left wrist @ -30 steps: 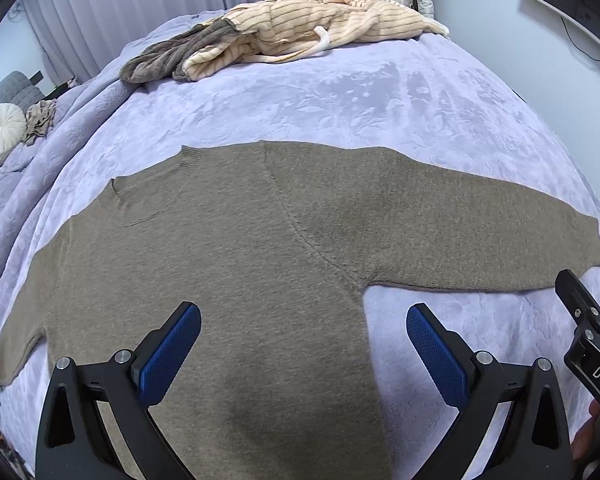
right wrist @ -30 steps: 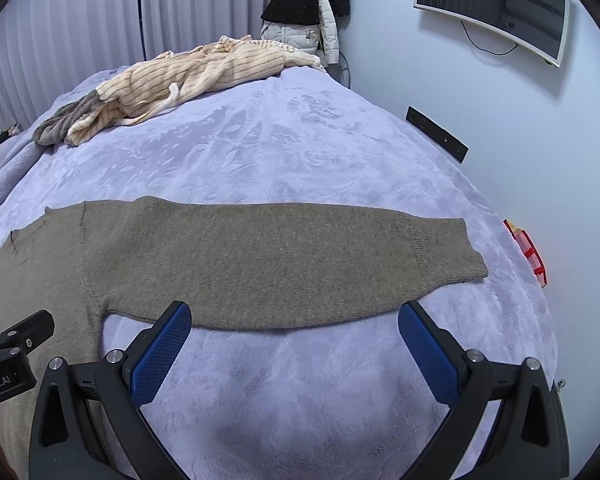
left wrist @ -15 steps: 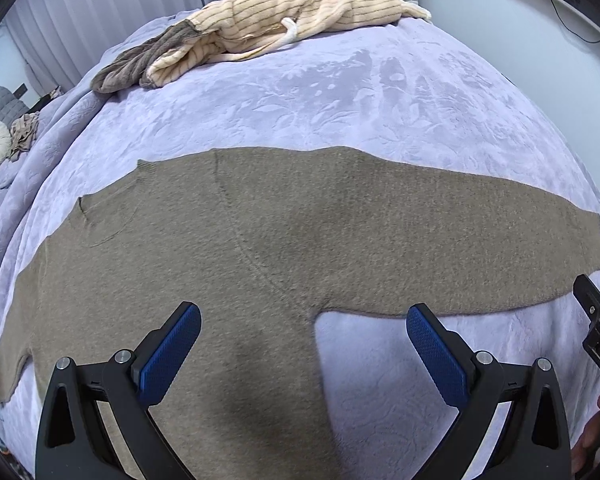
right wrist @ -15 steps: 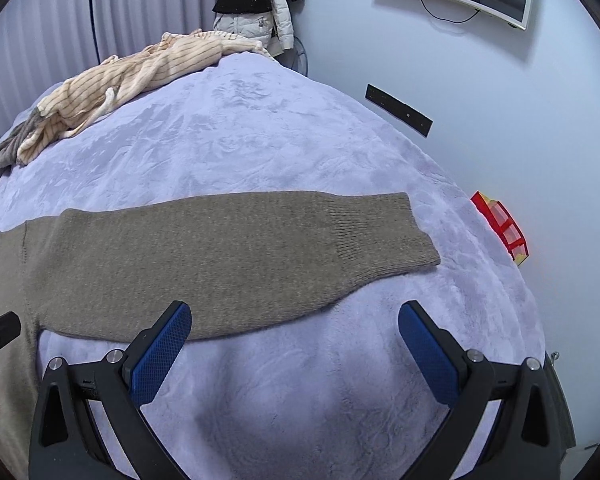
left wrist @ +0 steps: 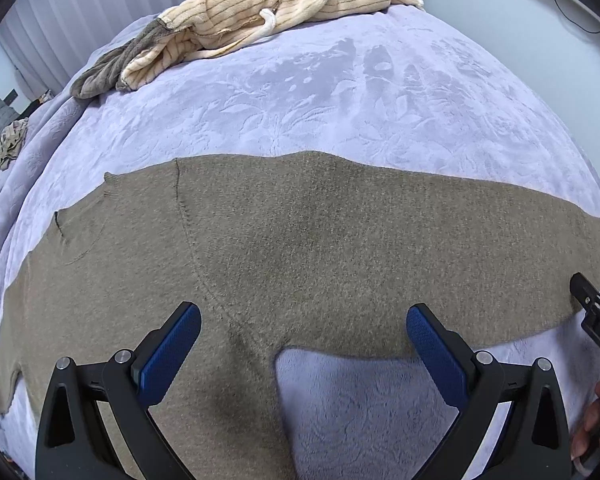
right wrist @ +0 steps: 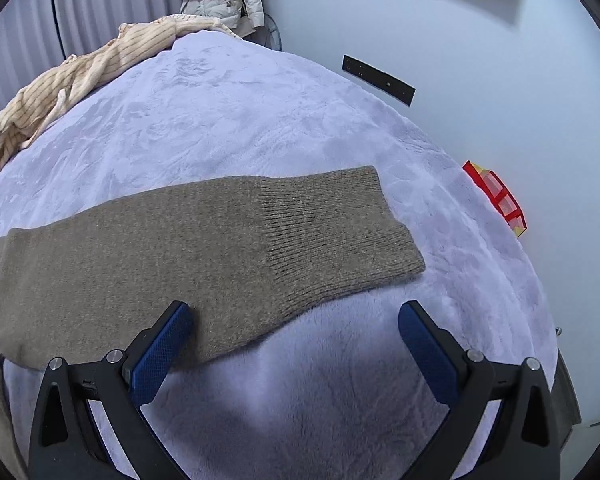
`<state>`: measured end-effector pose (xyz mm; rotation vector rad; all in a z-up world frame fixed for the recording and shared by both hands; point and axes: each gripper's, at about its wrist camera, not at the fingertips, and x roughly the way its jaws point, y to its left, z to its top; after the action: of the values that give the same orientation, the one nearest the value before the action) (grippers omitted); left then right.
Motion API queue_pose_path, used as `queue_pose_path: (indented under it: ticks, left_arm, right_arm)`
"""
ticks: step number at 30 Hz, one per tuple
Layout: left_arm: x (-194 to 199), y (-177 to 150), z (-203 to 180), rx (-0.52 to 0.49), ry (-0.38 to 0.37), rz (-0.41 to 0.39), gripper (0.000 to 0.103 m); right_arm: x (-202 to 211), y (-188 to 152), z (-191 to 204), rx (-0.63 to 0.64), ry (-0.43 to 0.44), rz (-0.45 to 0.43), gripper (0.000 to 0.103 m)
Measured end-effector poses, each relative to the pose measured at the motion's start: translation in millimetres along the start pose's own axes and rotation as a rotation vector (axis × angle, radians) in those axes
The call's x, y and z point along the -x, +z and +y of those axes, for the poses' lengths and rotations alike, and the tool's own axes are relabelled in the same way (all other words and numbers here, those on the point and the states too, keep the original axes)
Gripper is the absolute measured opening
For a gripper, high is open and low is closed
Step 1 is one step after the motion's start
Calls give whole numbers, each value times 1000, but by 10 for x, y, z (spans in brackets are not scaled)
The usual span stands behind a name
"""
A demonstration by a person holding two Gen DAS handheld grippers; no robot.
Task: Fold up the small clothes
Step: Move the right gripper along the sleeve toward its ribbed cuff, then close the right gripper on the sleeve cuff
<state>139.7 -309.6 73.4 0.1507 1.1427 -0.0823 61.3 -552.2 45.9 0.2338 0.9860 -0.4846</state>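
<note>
**Sweater flat, no fold started**

Sweater [left wrist: 300, 248] spread flat across bed [left wrist: 340, 92], near edge. Left gripper [left wrist: 303, 344] gaping over armpit, empty. Right gripper [right wrist: 294, 340] wide too, nearing cuff [right wrist: 332, 224], nothing pinched. Sleeves, body unfolded. Striped garment [left wrist: 260, 12] heaped at far edge, waiting.

Soft even light, sharp focus, fisheye-warped edges.

A lavender embossed blanket [left wrist: 340, 92] covers the bed. A cream striped garment [left wrist: 260, 12] lies heaped at its far edge, a grey cloth [left wrist: 104, 68] touching its left end.
</note>
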Motion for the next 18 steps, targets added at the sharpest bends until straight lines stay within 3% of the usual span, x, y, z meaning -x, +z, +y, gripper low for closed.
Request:
queue_pose_path:
  ticks: [13,15,17,18]
  left_arm:
    - [-265,102,2,22,10,31,103]
    - [-293,113,32,33,10,36,103]
    - [-301,118,71,42,12,36,103]
    - [-302,123,93,43,11,34,103]
  right_arm:
    - [-242,319,-38,-29,58,-15,103]
    - [-251,335,-46,-25,65,-26,92]
    - [-233,352,-63,-15,83,-40,47]
    - [-209,359,-81,-15,120,-44,33]
